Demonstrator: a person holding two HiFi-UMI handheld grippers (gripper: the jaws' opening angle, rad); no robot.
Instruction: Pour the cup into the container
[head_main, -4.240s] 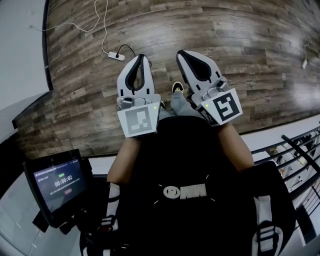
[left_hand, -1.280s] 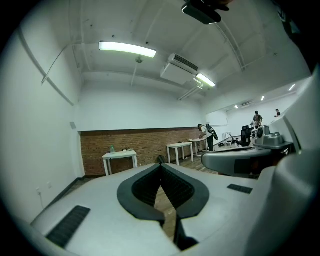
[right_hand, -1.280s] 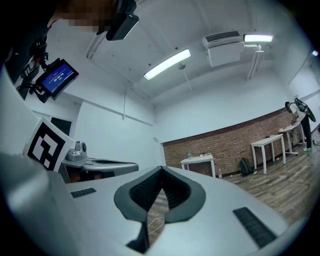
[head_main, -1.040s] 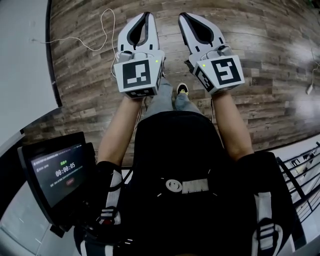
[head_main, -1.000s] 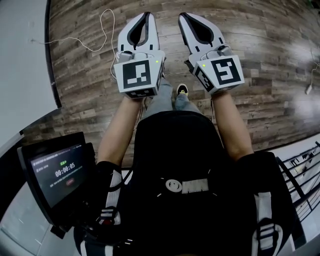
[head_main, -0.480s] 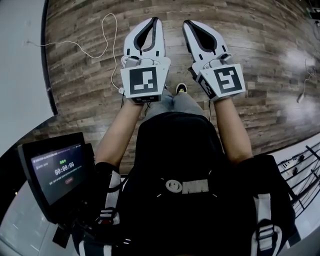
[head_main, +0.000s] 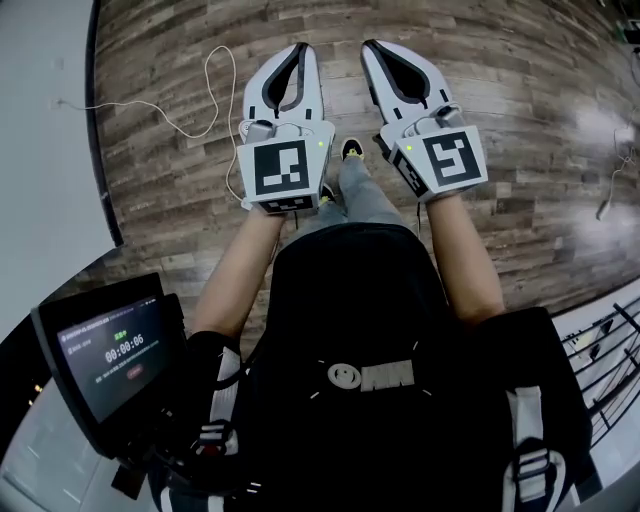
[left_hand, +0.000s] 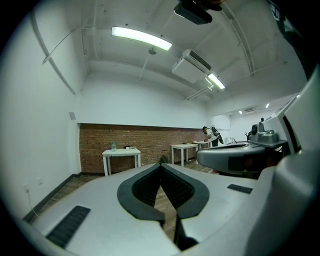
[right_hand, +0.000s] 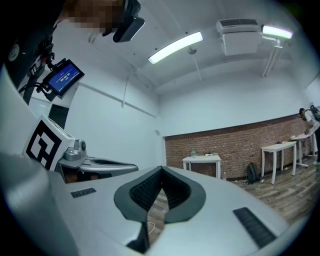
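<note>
My left tongs (head_main: 302, 50) and right tongs (head_main: 368, 46) are both clenched on nothing. No cup is in sight, and the floor cable (head_main: 216, 75) at left could trip me.

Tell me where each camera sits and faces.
Head view: on the person's head, facing steeply down at the wood floor; shows forearms, torso, left gripper, right gripper.
Left gripper view: on the left gripper, along its shut jaws toward a brick wall; right gripper at right.
Right gripper view: on the right gripper, along its shut jaws toward that wall; left gripper at left.
Shared: both gripper views see that wall and a white table.
</note>
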